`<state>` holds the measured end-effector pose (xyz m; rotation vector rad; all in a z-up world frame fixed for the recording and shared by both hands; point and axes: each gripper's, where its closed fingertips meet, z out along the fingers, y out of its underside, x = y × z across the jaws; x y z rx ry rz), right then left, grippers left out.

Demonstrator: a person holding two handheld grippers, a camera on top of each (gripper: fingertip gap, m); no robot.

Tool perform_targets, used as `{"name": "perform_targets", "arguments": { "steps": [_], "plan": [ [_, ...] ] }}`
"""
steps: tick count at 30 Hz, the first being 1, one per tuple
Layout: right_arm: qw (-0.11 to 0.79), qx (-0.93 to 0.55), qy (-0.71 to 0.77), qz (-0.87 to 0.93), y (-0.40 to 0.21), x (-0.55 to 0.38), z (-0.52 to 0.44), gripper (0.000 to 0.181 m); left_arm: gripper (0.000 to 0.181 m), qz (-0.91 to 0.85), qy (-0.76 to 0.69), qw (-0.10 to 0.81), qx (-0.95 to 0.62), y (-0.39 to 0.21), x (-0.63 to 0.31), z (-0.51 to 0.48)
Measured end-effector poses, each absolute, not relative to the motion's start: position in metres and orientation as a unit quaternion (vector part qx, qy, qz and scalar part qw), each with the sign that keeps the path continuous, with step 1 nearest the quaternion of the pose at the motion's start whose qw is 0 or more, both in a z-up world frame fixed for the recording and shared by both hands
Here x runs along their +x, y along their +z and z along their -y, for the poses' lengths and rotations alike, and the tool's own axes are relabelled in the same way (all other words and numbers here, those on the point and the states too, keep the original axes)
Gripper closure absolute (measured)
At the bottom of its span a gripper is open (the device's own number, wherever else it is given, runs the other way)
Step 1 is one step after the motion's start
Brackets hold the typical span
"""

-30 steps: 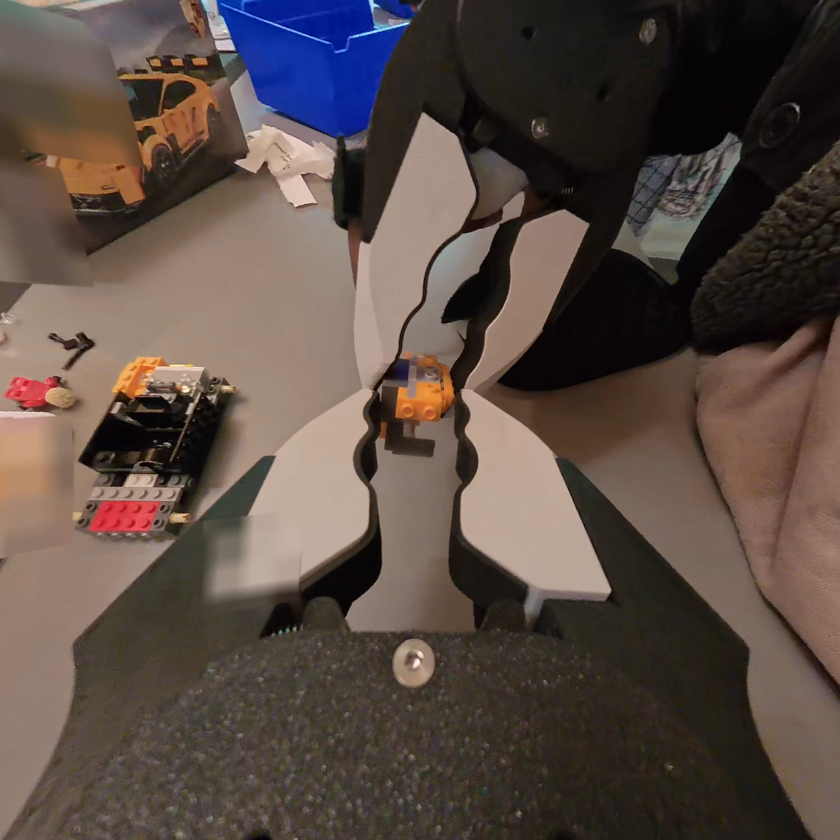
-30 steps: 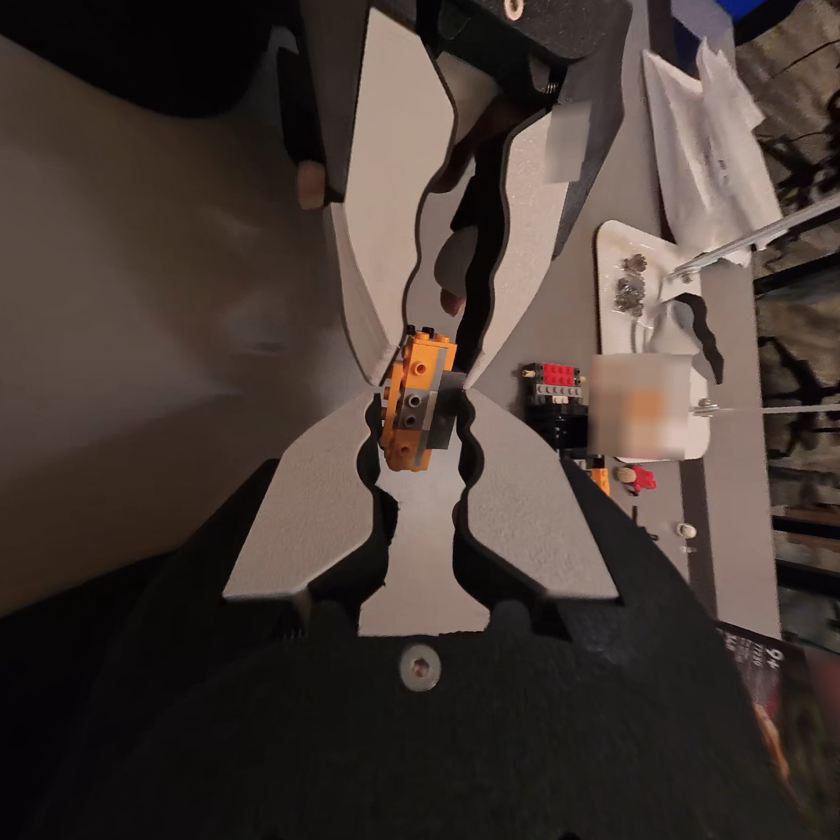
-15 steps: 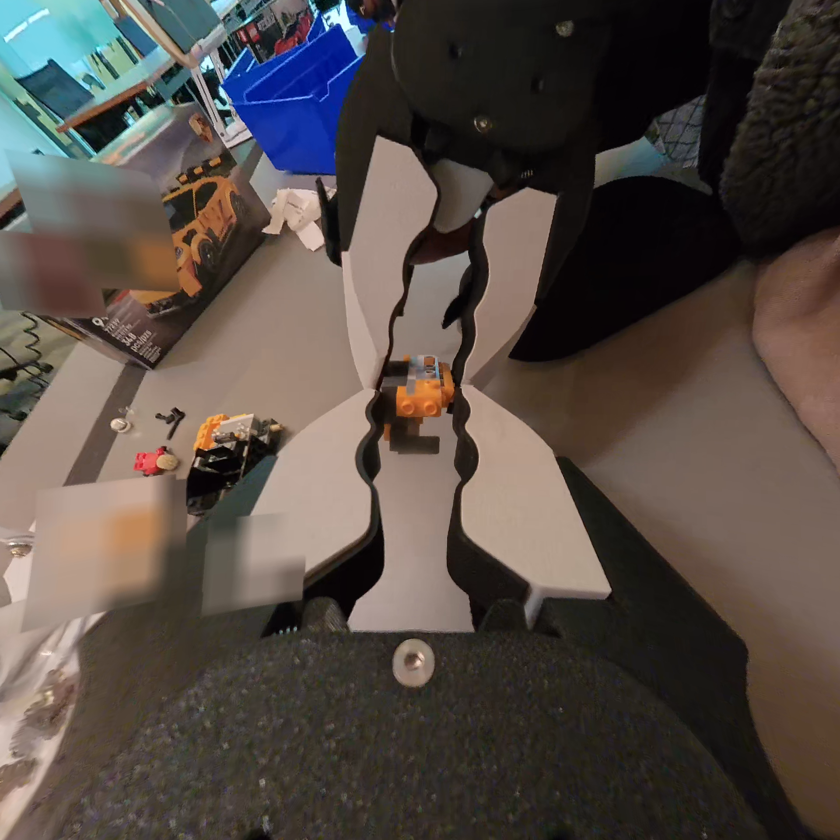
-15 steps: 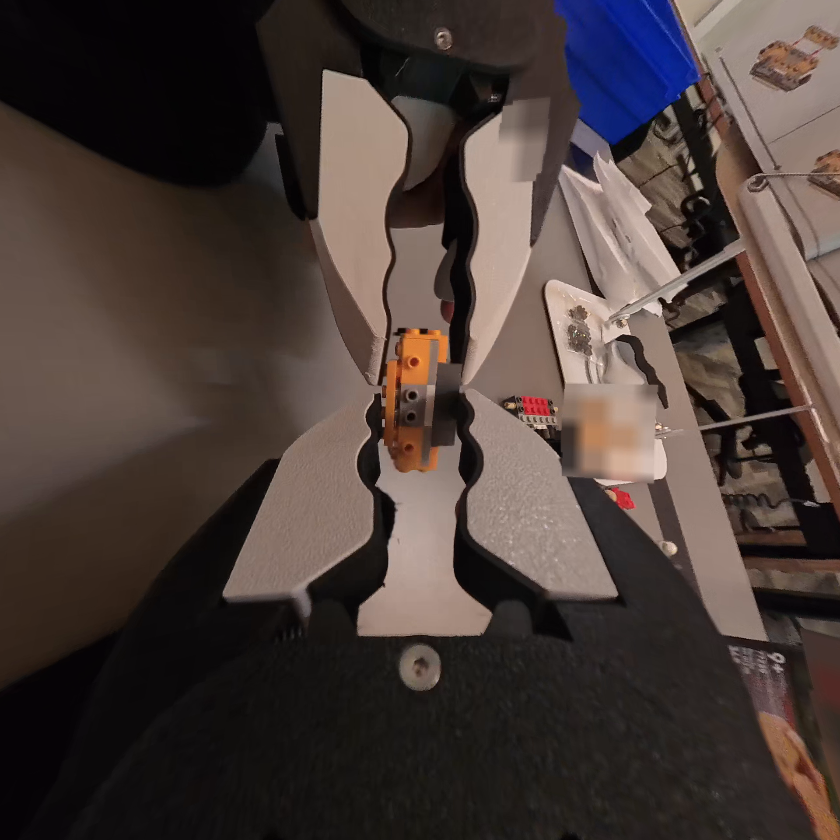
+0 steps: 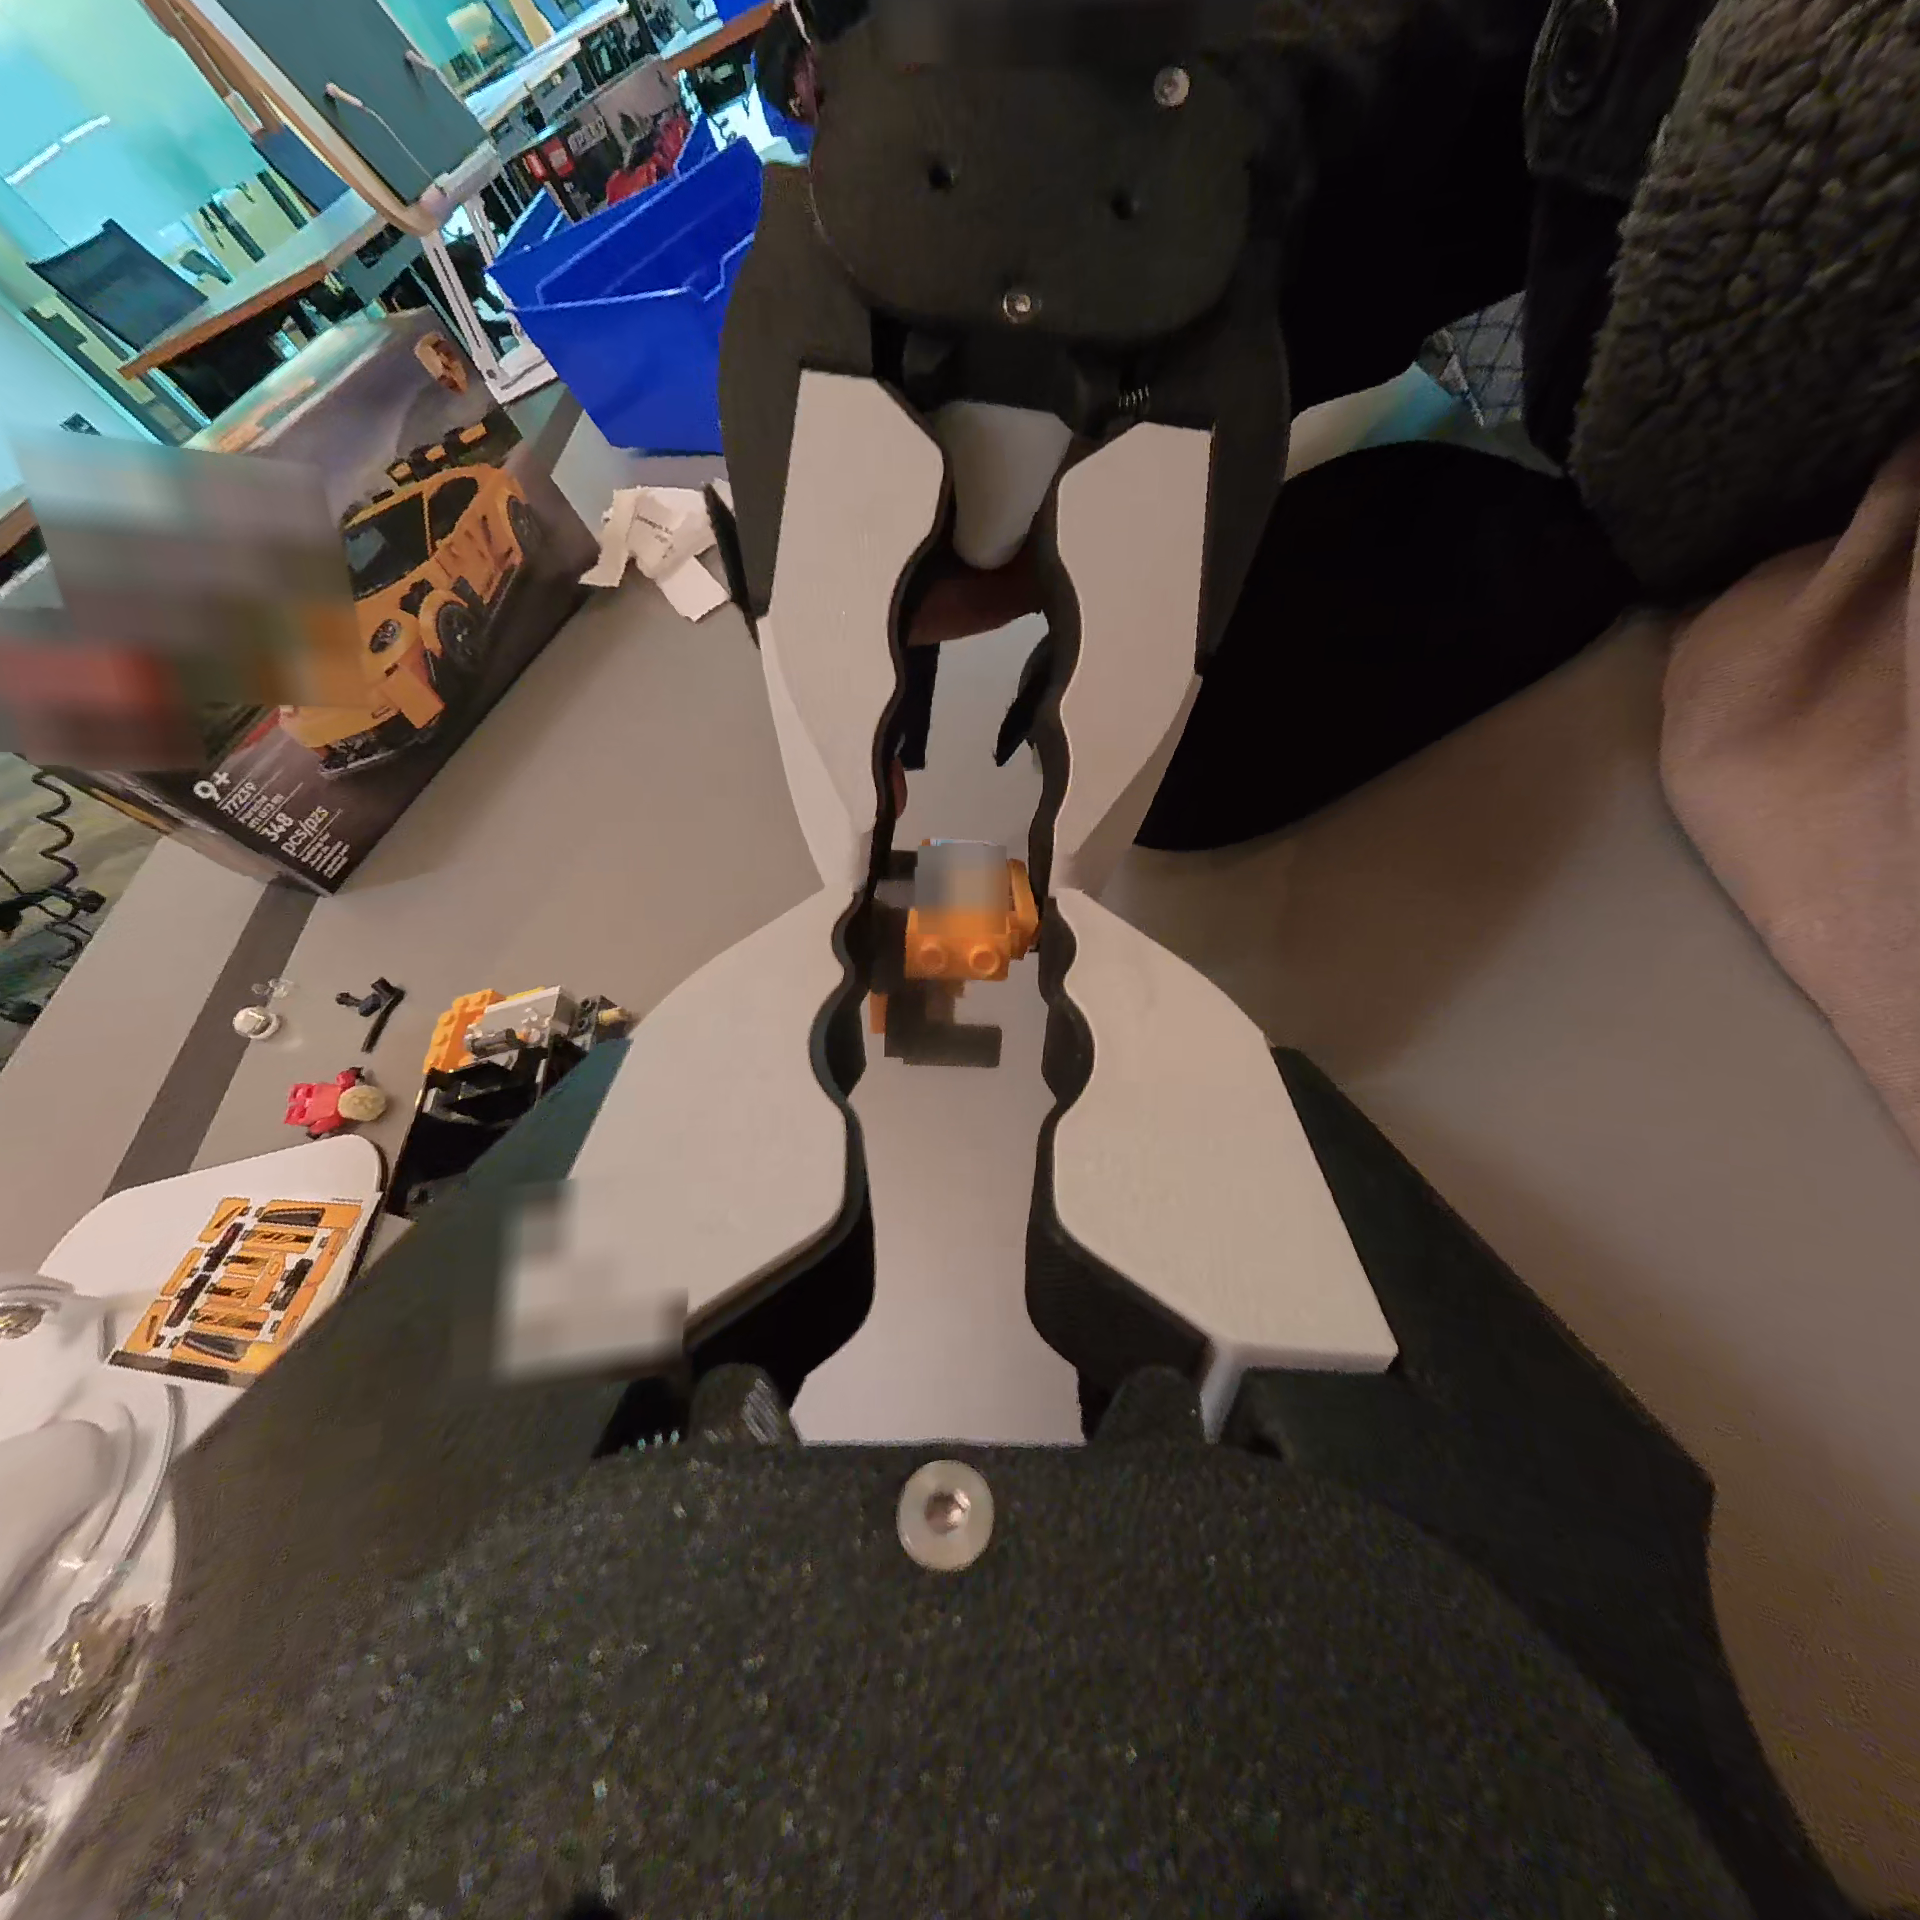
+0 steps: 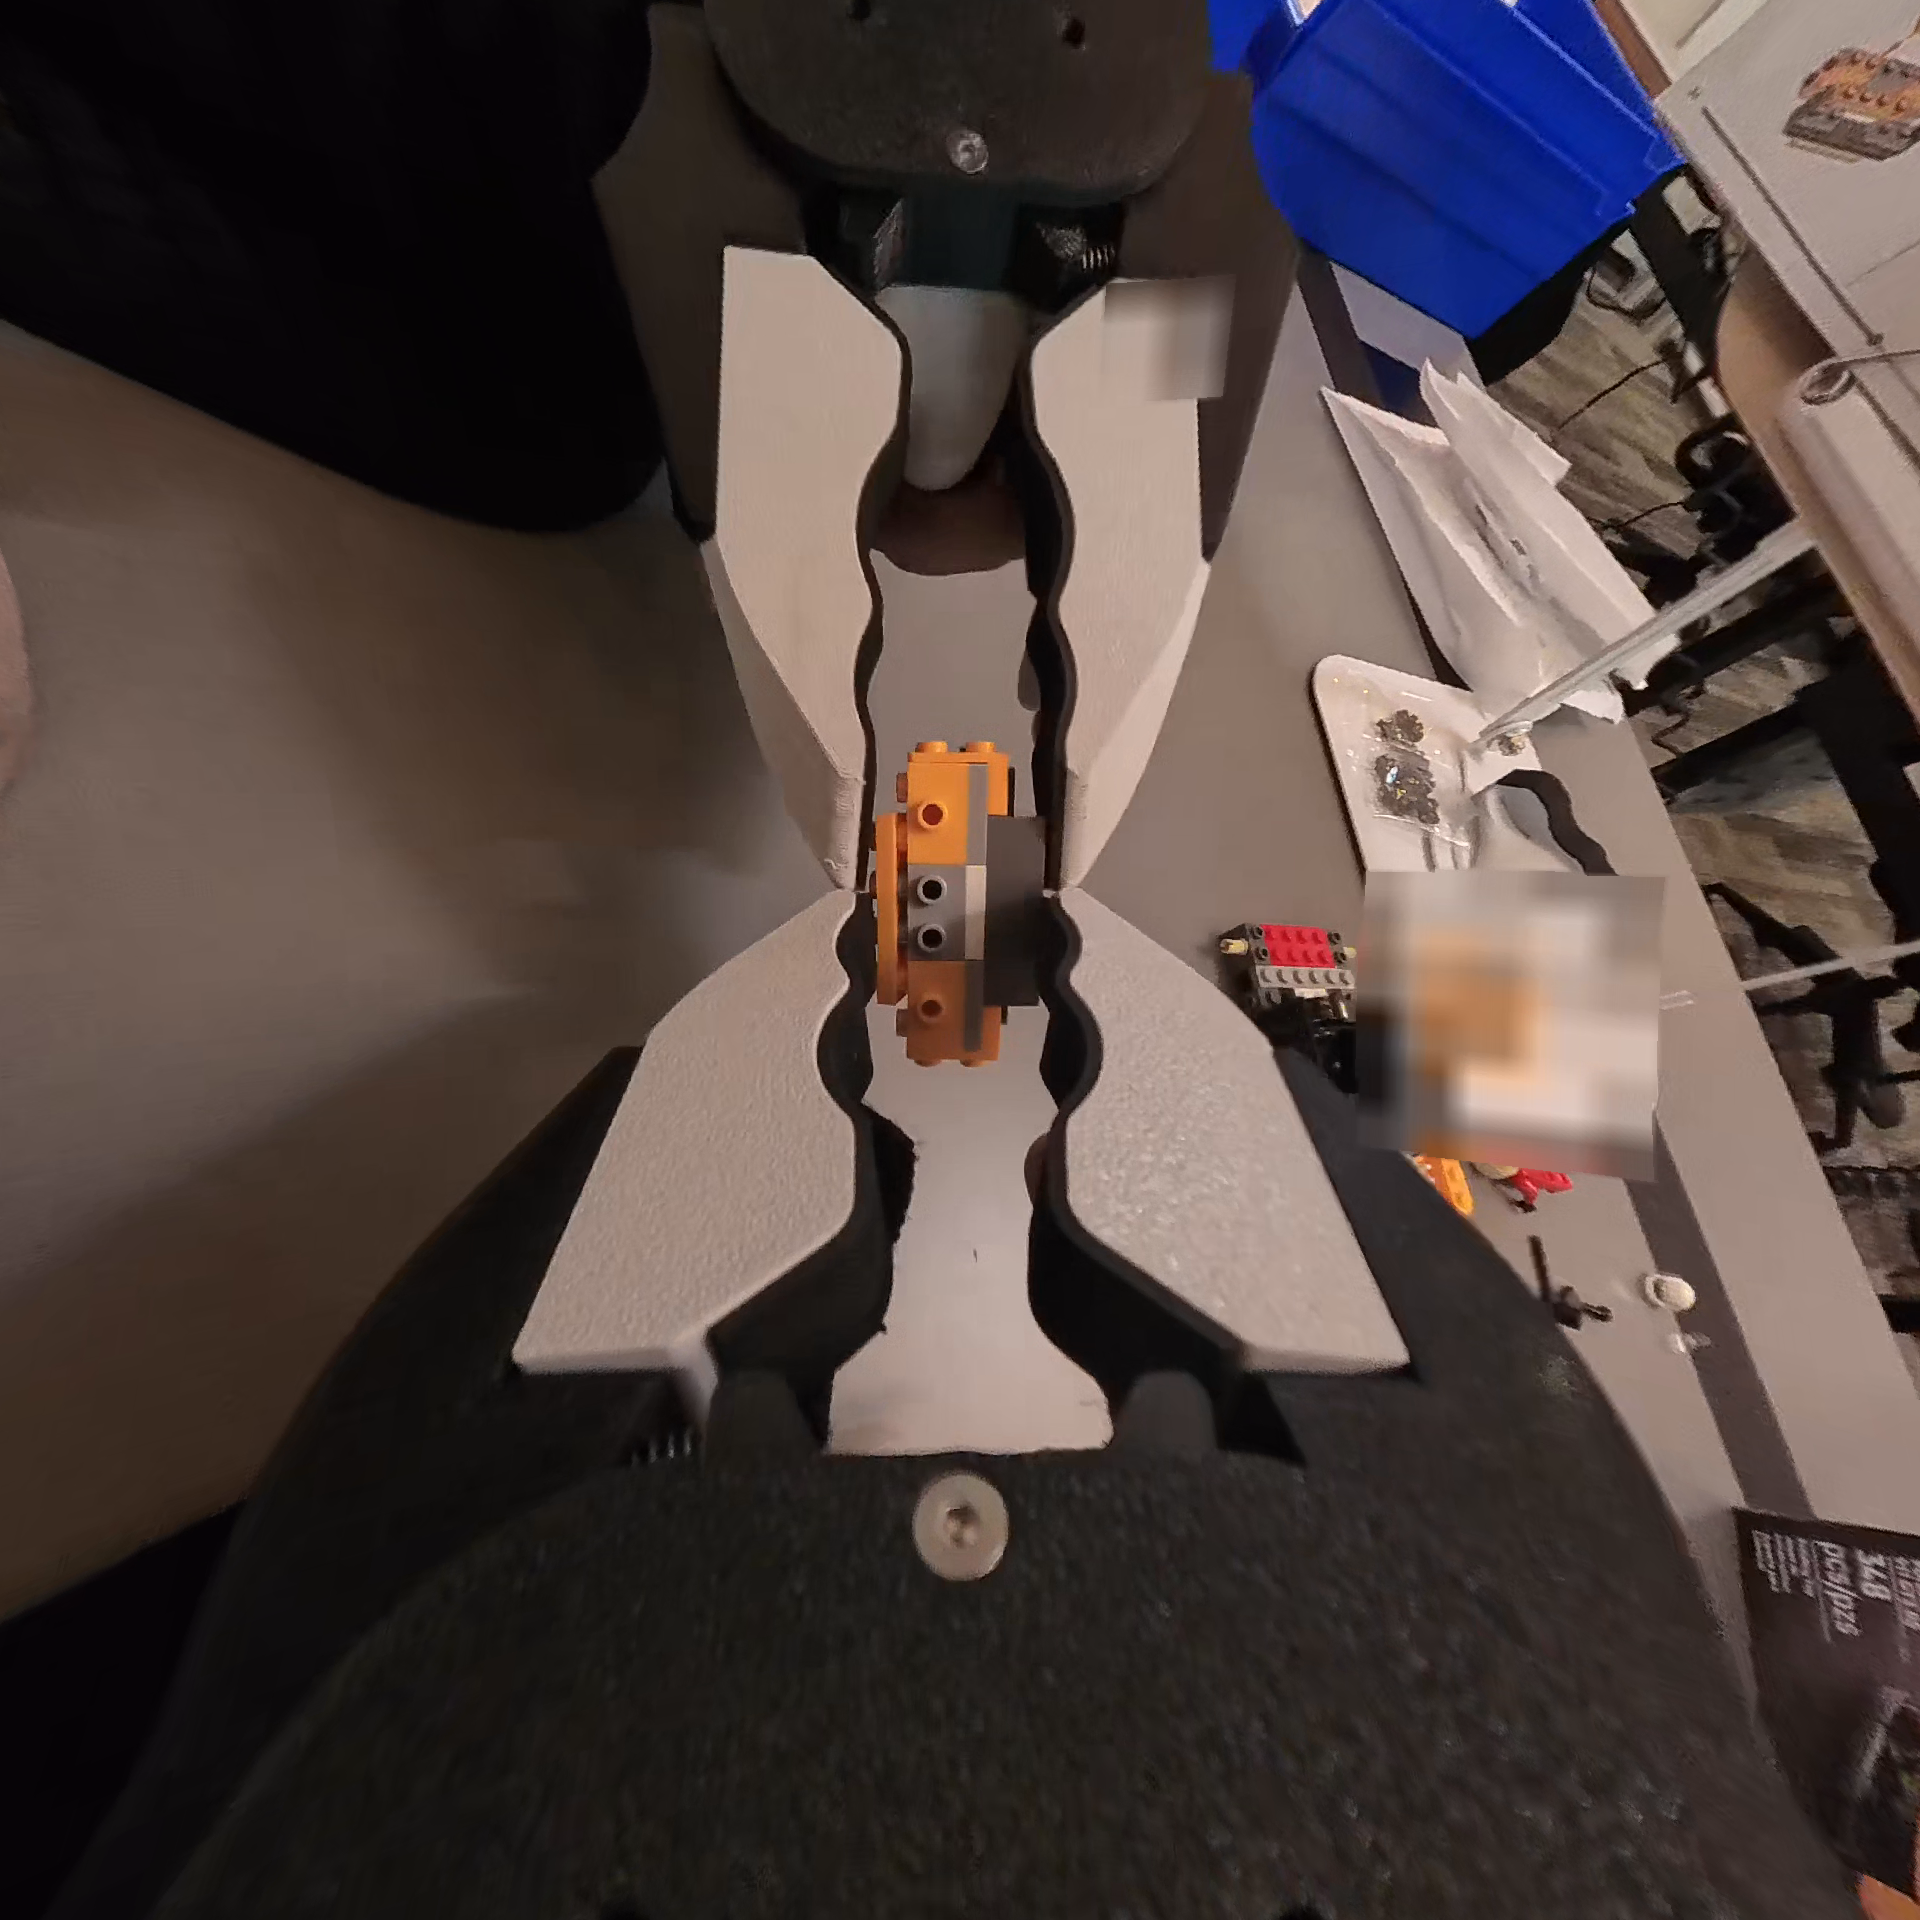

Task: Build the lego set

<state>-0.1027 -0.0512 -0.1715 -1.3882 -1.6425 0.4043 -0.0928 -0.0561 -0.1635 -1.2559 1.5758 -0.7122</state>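
A small orange and grey lego sub-assembly [image 5: 971, 940] hangs above the grey table, held between both grippers, which meet tip to tip. My left gripper [image 5: 956, 914] is shut on it from below in the left wrist view, and the right gripper's white fingers [image 5: 842, 644] come down from the top. In the right wrist view the sub-assembly [image 6: 940, 904] stands upright, with my right gripper [image 6: 954, 899] shut on its sides. The partly built black car chassis [image 5: 488, 1070] lies on the table to the left; it also shows in the right wrist view [image 6: 1294, 971].
The lego box [image 5: 416, 665] and a blue bin [image 5: 634, 312] stand at the back left. A white tray [image 5: 332, 1169] holds a sticker sheet. Small loose parts, one red [image 5: 317, 1107], lie by the chassis. Crumpled paper bags [image 6: 1486, 540] lie on the table. A person's fleece sleeve [image 5: 1766, 312] is at right. The grippers are tip to tip, or close to it.
Both grippers have tilted and lifted together with the sub-assembly still held. It has turned from slanted to upright in the right wrist view. More of the room shows.
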Motion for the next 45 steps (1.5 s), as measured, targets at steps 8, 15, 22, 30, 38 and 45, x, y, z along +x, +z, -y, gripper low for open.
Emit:
{"name": "perform_targets", "arguments": {
  "steps": [8,15,22,30,38,45],
  "plan": [
    [0.458,-0.568,0.169,0.663,-0.178,-0.103,0.056,0.152,0.151,-0.656,-0.301,0.464,-0.514,-0.170,-0.093,0.061],
    [0.445,-0.593,0.253,0.621,-0.185,-0.103,0.064,0.152,0.151,-0.660,-0.328,0.440,-0.513,-0.176,-0.093,0.068],
    [0.493,-0.587,0.283,0.576,-0.169,-0.104,0.057,0.151,0.150,-0.599,-0.391,0.461,-0.526,-0.157,-0.092,0.061],
    [0.536,-0.549,0.271,0.581,-0.164,-0.104,0.059,0.150,0.151,-0.596,-0.390,0.471,-0.521,-0.154,-0.089,0.064],
    [0.522,-0.546,0.323,0.570,-0.161,-0.100,0.064,0.151,0.151,-0.605,-0.396,0.465,-0.511,-0.154,-0.089,0.067],
    [0.527,-0.555,0.296,0.571,-0.164,-0.099,0.058,0.152,0.150,-0.587,-0.406,0.470,-0.520,-0.154,-0.088,0.064]
  ]
}}
